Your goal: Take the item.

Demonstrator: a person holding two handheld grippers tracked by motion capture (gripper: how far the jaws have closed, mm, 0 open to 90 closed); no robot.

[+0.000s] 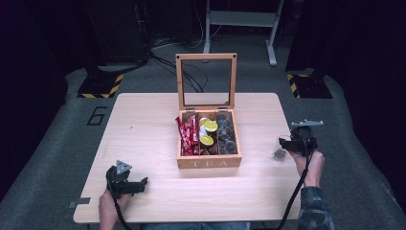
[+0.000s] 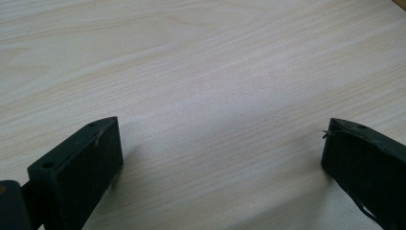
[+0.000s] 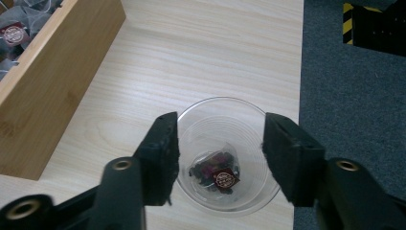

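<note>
A wooden tea box (image 1: 208, 162) marked TEA stands open mid-table, its glass lid upright. It holds red packets (image 1: 188, 135), yellow-lidded capsules (image 1: 209, 127) and dark tea bags (image 1: 226, 134). Near the right table edge sits a clear plastic cup (image 3: 228, 155) with one tea bag (image 3: 218, 171) inside. My right gripper (image 3: 220, 143) hovers right above the cup, open, jaws either side of it. The box wall (image 3: 48, 91) lies to its left. My left gripper (image 2: 222, 148) is open over bare wood at the near left (image 1: 128, 182).
The wooden table (image 1: 143, 139) ends just right of the cup, with grey carpet (image 3: 354, 105) beyond. Black stands with yellow-striped bases (image 1: 100, 85) flank the far side. A white frame leg (image 1: 239, 19) stands behind the table.
</note>
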